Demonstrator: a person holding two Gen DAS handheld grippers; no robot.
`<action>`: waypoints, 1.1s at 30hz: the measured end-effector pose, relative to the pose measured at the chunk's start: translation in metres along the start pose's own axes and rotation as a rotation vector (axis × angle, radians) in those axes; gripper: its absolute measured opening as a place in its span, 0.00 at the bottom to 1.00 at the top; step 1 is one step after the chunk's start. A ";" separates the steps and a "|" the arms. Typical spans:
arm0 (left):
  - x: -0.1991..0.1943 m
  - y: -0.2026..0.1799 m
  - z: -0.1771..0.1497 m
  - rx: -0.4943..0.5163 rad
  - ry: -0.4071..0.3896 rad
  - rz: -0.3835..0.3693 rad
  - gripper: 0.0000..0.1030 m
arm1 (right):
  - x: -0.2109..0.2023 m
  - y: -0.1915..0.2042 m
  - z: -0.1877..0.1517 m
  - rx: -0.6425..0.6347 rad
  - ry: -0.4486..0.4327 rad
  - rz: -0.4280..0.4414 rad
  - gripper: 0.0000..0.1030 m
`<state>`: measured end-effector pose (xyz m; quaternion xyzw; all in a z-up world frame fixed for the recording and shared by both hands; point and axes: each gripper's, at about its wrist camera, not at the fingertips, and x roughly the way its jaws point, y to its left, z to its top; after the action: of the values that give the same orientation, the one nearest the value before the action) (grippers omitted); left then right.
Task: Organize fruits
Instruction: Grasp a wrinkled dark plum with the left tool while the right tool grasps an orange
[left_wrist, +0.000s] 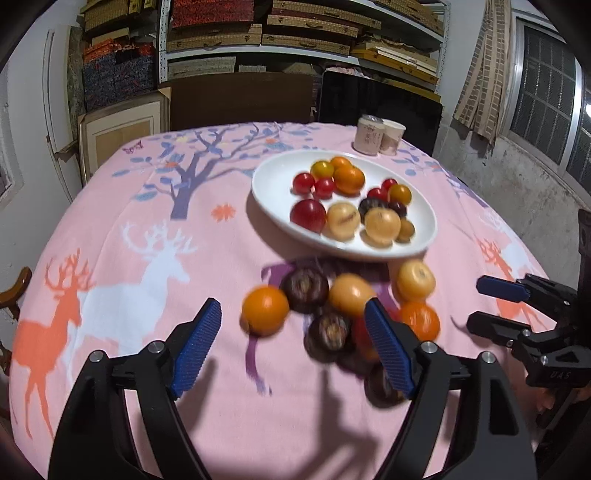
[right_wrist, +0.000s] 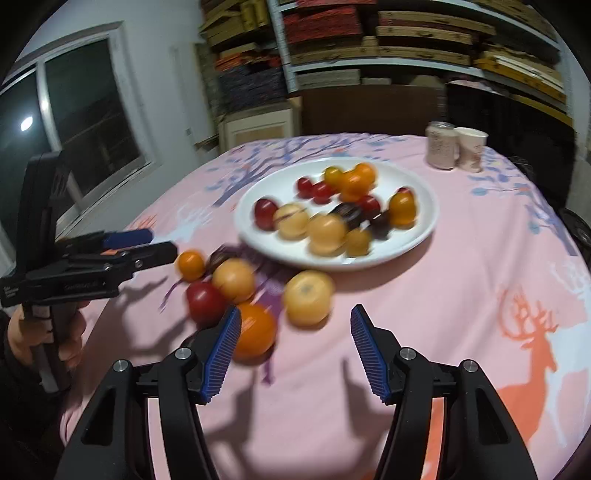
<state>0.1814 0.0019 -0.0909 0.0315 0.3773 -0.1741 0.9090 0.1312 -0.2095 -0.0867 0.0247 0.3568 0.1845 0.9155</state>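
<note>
Both tongs gape, empty: left gripper (left_wrist: 293, 343), right gripper (right_wrist: 295, 350). I judge the orange (left_wrist: 265, 311), at the plate's (left_wrist: 273, 210) 7 o'clock, firm, round, roll-prone; grip across its widest middle.

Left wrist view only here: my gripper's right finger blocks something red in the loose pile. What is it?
Observer: A whole red fruit, off the plate, next to a yellow fruit.
Operator: Right gripper holding anything?
Observer: No. The right gripper is open and empty; an orange lies beside one finger.
Operator: What's behind my camera?
Observer: A hand wrapped around the left gripper's handle.
</note>
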 end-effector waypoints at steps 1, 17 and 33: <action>-0.001 -0.003 -0.010 0.014 0.022 -0.020 0.75 | 0.001 0.008 -0.005 -0.034 0.005 -0.002 0.60; 0.027 -0.091 -0.043 0.285 0.133 -0.058 0.57 | -0.010 -0.017 -0.017 0.104 -0.079 -0.072 0.57; 0.019 -0.069 -0.037 0.154 0.069 -0.034 0.44 | -0.004 -0.018 -0.017 0.113 -0.053 -0.072 0.57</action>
<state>0.1455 -0.0616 -0.1251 0.1007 0.3945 -0.2170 0.8872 0.1226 -0.2297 -0.1001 0.0685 0.3427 0.1301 0.9279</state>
